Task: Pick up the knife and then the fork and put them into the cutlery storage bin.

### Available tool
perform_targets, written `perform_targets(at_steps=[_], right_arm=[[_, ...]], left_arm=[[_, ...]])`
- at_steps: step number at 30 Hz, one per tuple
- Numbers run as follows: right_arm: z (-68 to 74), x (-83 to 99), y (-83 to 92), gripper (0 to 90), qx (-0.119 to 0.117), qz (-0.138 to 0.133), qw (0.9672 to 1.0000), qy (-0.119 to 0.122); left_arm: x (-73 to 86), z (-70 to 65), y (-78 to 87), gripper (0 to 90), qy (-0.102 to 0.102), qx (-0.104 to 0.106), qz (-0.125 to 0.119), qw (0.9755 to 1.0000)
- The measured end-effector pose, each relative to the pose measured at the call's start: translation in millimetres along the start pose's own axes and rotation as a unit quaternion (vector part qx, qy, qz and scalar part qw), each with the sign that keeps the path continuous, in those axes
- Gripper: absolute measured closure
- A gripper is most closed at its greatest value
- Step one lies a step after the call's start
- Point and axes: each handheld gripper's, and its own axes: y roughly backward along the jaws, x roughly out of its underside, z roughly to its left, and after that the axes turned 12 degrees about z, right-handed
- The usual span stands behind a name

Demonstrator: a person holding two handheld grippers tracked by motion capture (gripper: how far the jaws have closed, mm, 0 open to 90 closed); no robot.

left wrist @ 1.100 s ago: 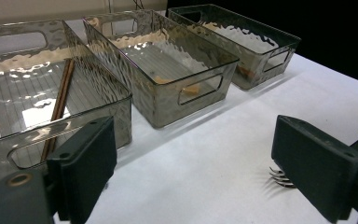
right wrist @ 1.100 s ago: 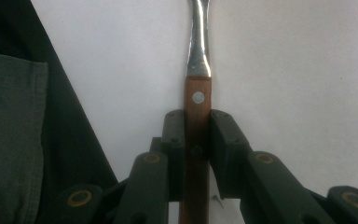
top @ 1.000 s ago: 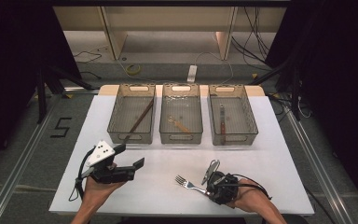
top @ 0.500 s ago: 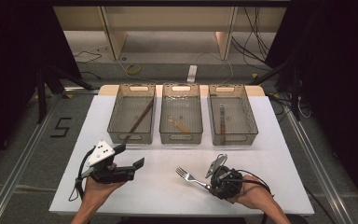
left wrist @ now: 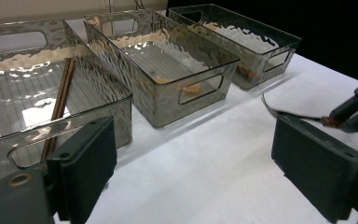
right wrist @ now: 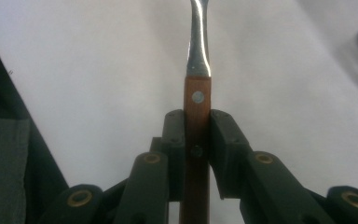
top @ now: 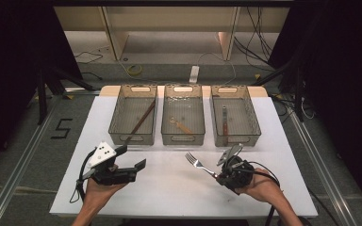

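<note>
A fork [top: 197,164] with a metal head and a brown wooden handle is held above the white table [top: 169,188], tines pointing left toward the table's middle. My right gripper [top: 218,173] is shut on its handle at the front right. In the right gripper view, the pads [right wrist: 175,140] clamp the riveted handle, and the fork [right wrist: 198,56] runs straight up between them from my right gripper [right wrist: 197,135]. At the front left, my left gripper [top: 132,157] stands open with nothing between its fingers. The left gripper view, taken from my left gripper [left wrist: 191,158], shows the fork [left wrist: 279,111] off to the right.
Three clear grey bins stand in a row across the table's far half. The left bin [top: 115,113] holds brown sticks [top: 141,120]. A wooden utensil [top: 181,125] lies in the middle bin [top: 183,139], and a knife [top: 224,120] in the right bin [top: 252,113].
My right gripper has lifted the fork and carried it a little away from the front edge toward the bins. The left gripper has kept still.
</note>
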Motion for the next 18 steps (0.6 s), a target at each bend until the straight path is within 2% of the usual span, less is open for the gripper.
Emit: perform_targets(at_steps=[8,18], right_arm=[[-17.2,-1.6,8.6,77.2,-0.001,-0.023,0.9996,-0.014],[-21.1,-8.9,13.7,77.2,0.003,-0.033,0.9993,-0.018]], left_arm=[[0.0,0.0,-0.4,13.6,0.001,-0.001,0.0,1.0],[0.1,0.2,-0.2,13.6,0.001,-0.002,0.001,1.0]])
